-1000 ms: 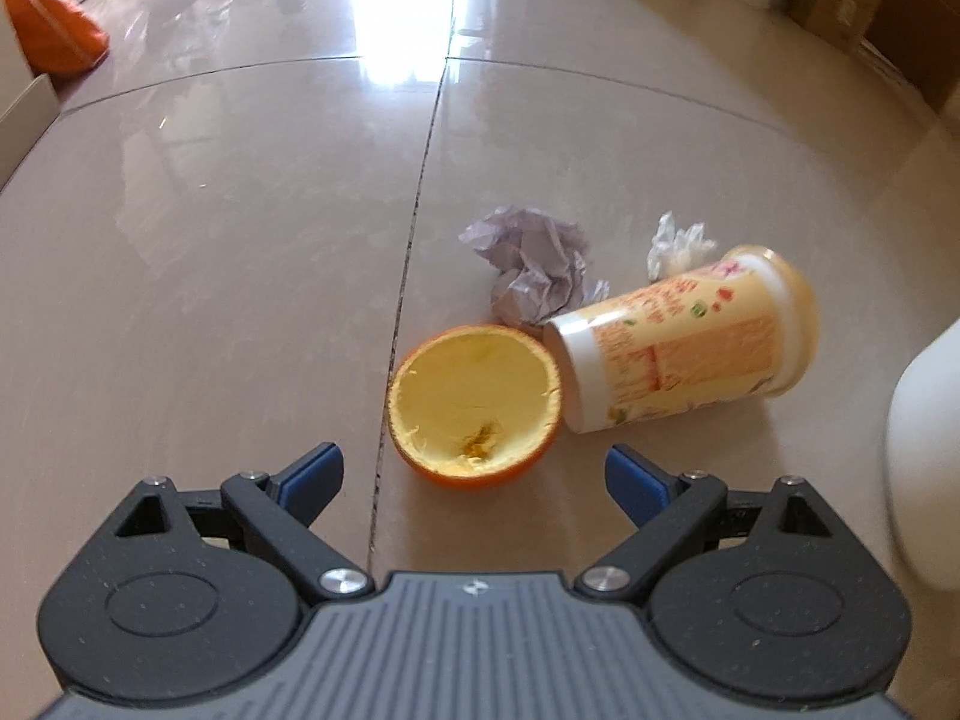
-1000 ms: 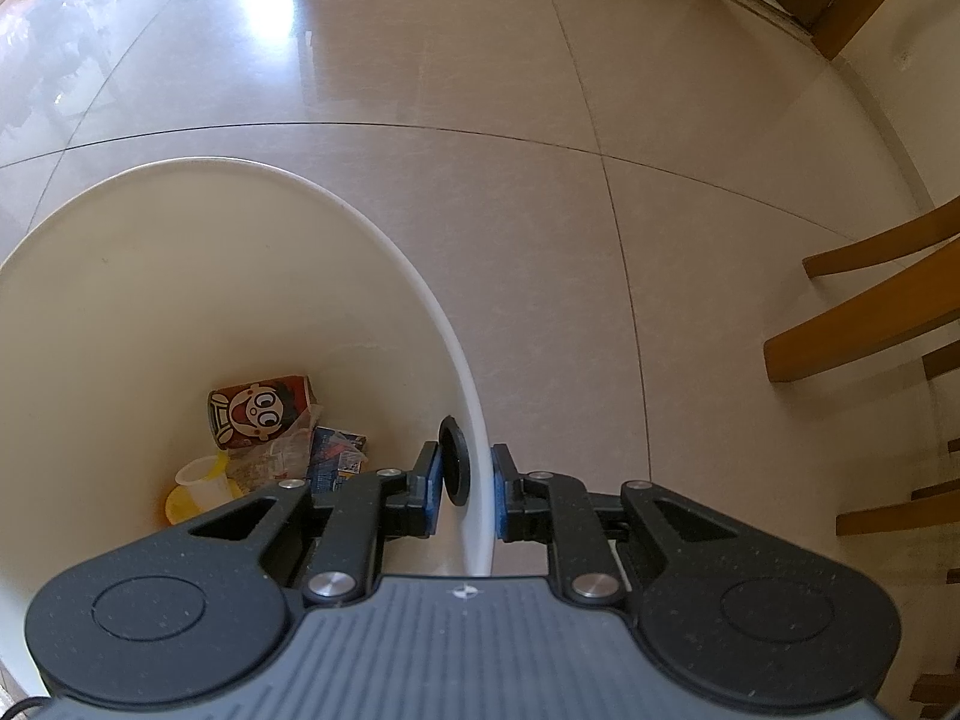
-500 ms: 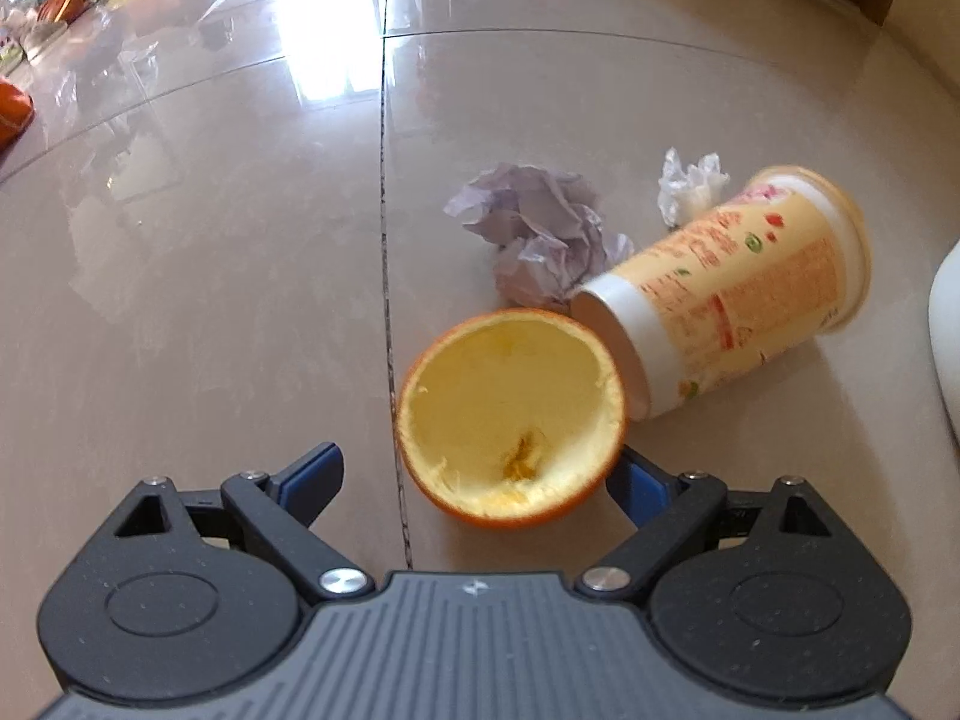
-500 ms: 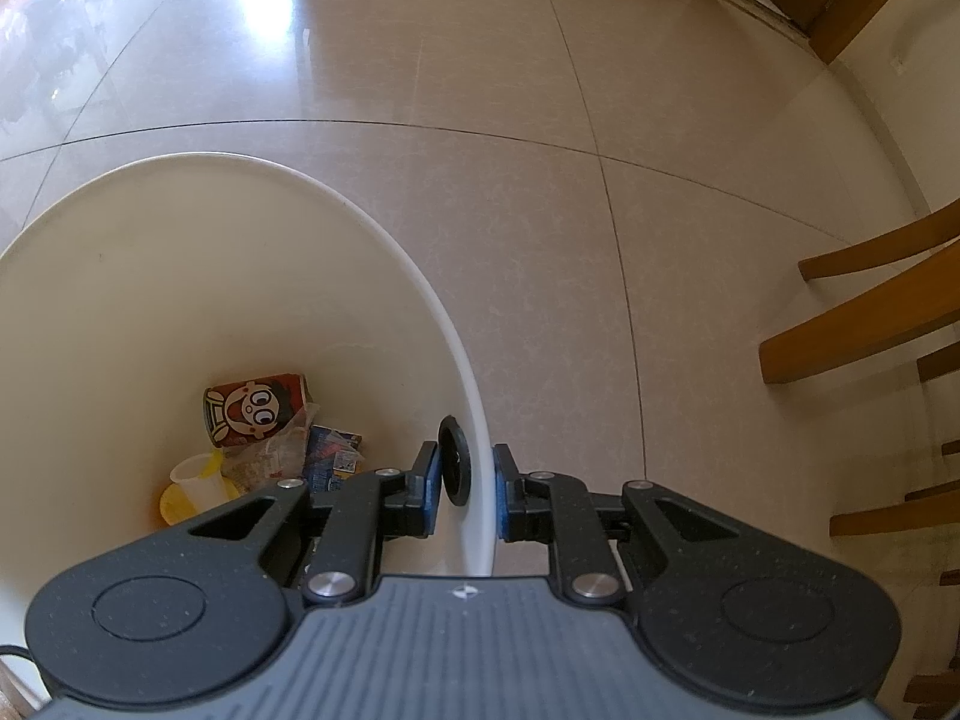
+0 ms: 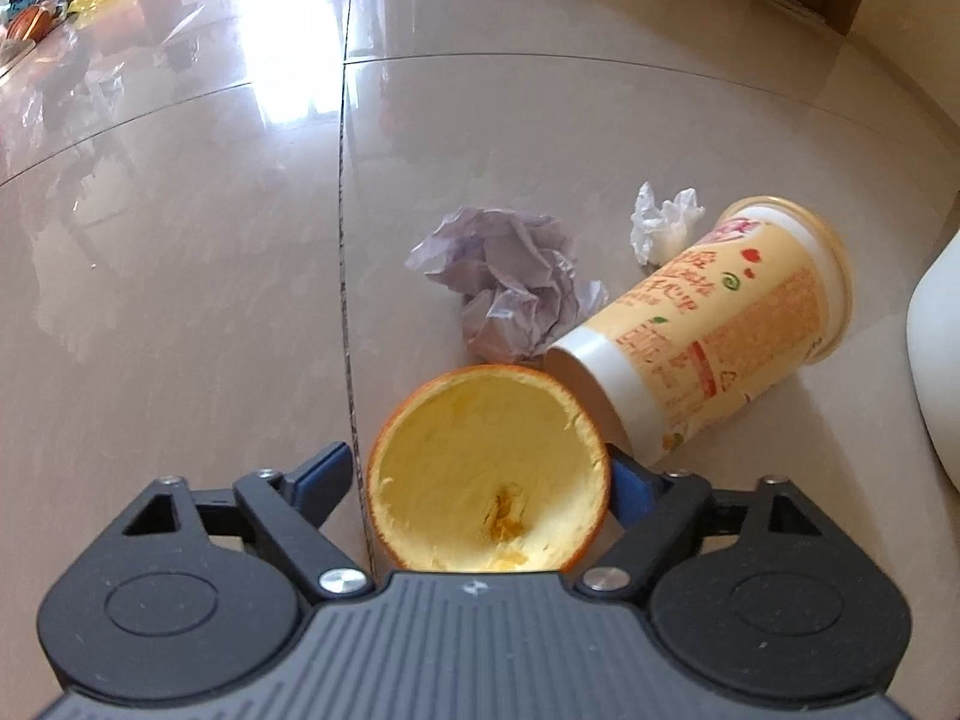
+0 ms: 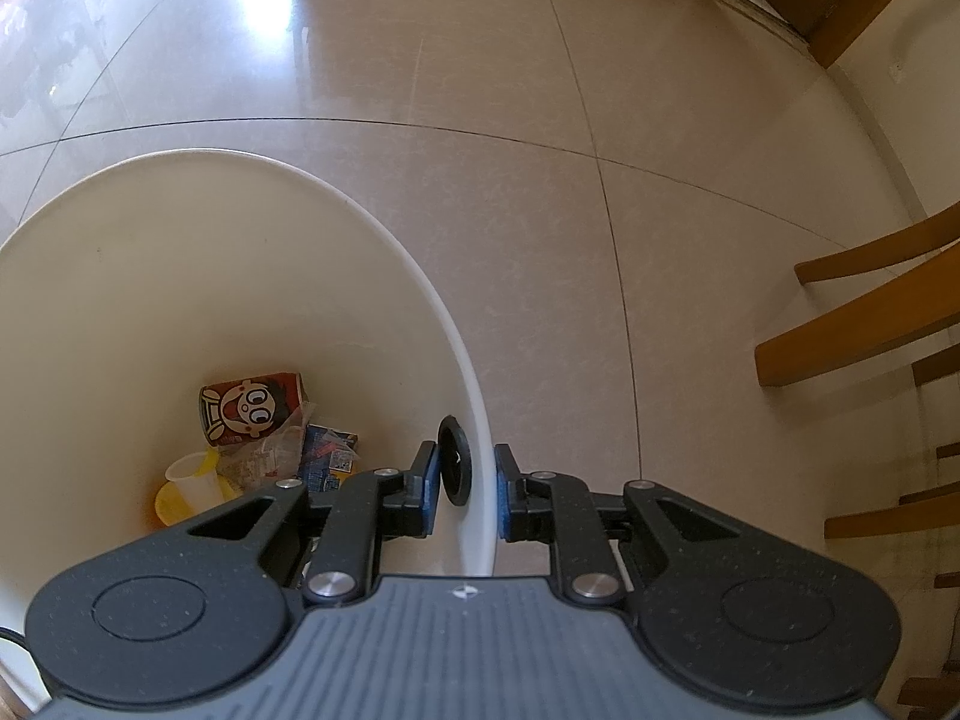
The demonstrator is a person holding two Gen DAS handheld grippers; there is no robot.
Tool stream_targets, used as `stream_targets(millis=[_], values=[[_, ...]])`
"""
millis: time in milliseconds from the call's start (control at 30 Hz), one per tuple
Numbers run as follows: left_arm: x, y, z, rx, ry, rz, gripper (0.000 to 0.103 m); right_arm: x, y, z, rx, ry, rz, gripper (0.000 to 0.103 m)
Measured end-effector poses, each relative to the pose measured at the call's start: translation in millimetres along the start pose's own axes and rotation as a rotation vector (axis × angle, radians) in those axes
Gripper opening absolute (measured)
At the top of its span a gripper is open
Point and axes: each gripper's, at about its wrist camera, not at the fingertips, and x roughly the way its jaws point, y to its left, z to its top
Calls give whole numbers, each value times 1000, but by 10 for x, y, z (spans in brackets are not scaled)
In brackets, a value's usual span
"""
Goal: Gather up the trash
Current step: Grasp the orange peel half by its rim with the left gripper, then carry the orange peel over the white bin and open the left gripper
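In the left wrist view a hollow half orange peel (image 5: 489,468) lies open side up on the tiled floor. My left gripper (image 5: 480,477) straddles it and its jaws are closing. The right pad (image 5: 627,480) is at the peel's edge, while a small gap separates the left pad (image 5: 327,468) from it. Behind the peel lie a tipped yellow paper cup (image 5: 720,324), a crumpled purple paper (image 5: 510,282) and a white tissue (image 5: 663,222). In the right wrist view my right gripper (image 6: 467,483) is shut on the wall of the white bin (image 6: 360,210).
The bin holds a red cartoon carton (image 6: 252,405), a small yellow-white cup (image 6: 192,480) and wrappers. A black disc (image 6: 453,468) sits on its inner wall. The bin's side (image 5: 936,360) stands right of the cup. Wooden chair parts (image 6: 870,324) are to the right.
The left gripper came down and forward over the orange peel, which now lies between its fingers, and its jaws have narrowed. The right gripper and the bin have not moved.
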Motion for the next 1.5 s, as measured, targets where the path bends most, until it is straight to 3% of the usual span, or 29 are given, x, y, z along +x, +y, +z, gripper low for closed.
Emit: stream_targets(millis=[167,433,700,867,1033,1500], values=[[-26,-21,48,-22,-2,-8,69,-3,3,4,0,0,-1,21],[-223,-84,33,-12,41,25,66,-5,-5,13,3,4,3,21],[-685,-183,48,-14,83,51,64,0,-12,12,-1,4,5,21],[-1091,-380,167,60,94,37,64,1,-37,21,16,12,20,21],[-1558,-727,413,141,105,-13,64,0,-52,25,19,13,28,20],[-2760,-2298,1330,364,-33,-262,64,9,-47,19,18,6,28,20]])
